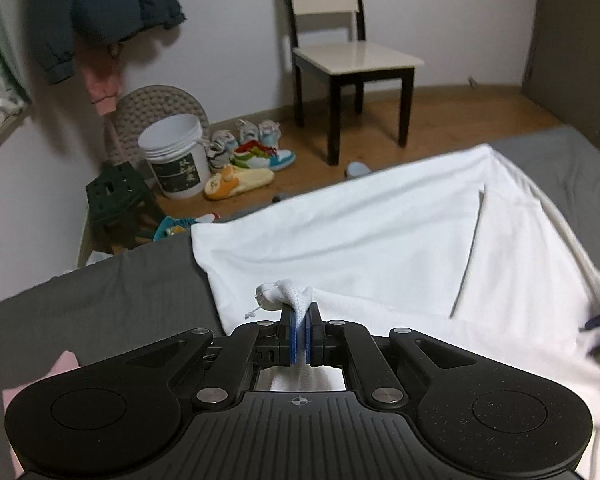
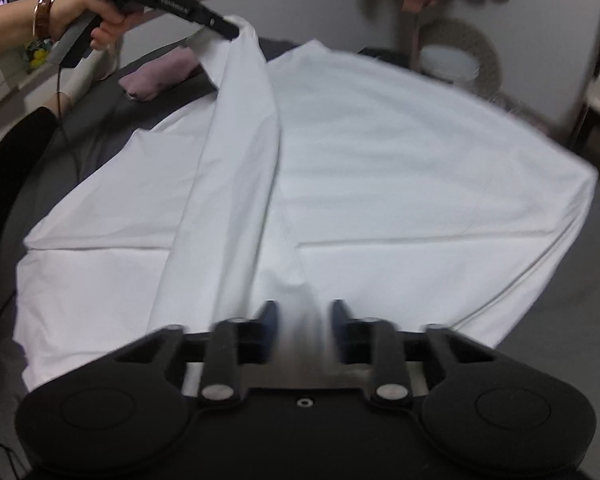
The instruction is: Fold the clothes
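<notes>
1. the white garment (image 2: 380,160) is spread mostly flat on the grey bed (image 1: 100,300), running out ahead of both sets of jaws. One strip of it is lifted off the rest and hangs as a long ridge between the two grippers
2. left gripper (image 1: 300,330): jaws clamped tight on a bunched-up bit of the white cloth, a little wad pokes out just past the blue pads (image 1: 293,336). In the right wrist view you can see this gripper (image 2: 230,32) held up by a hand (image 2: 100,8), with the fabric draping down from its tip
3. right gripper (image 2: 305,312): jaws stand apart with the lifted ridge of cloth running between them. The picture is smeared there, so I can't tell if the pads actually touch the fabric
4. handling: looks thin, soft and light. It sags and creases wherever it isn't held, so I'd guess one pinch point just makes it bunch
5. where to grab: edges or corners, two spread-out points, so the fold line stays straight. Smooth knit could slip out of a shallow pinch, so take a decent bite
6. off to the left gripper's side there's a pinkish folded bundle (image 2: 156,76) on the bed
</notes>
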